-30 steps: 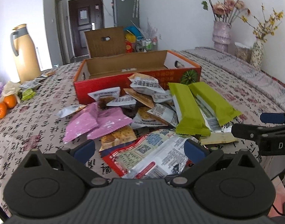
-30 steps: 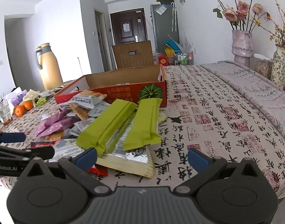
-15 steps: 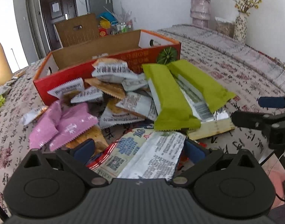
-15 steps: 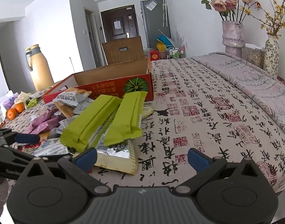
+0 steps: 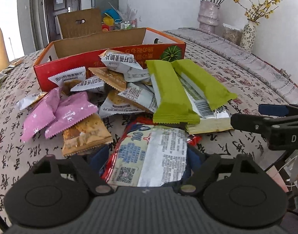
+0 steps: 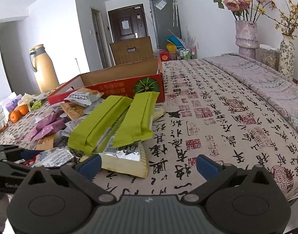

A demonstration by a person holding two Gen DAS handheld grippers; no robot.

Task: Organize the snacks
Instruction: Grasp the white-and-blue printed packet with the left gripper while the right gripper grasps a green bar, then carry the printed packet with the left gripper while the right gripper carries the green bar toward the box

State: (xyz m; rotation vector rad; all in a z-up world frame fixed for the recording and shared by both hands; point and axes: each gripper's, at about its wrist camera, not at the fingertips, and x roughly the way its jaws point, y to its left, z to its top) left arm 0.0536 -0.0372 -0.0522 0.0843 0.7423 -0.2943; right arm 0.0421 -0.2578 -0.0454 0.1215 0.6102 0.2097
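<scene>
Since the earlier frame, the left gripper has been lowered and its jaws have just been closing around the silver-and-red snack packet, now between the fingers; contact cannot be told. The right gripper is held open over the patterned tablecloth. Only the right view shows the thermos and oranges. The red box stands beyond the green packets.

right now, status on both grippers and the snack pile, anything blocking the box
Left gripper just closing around the red-edged white packet, grip unconfirmed. Right gripper open, empty. Red box open; green bars and loose packets piled against its front.
</scene>
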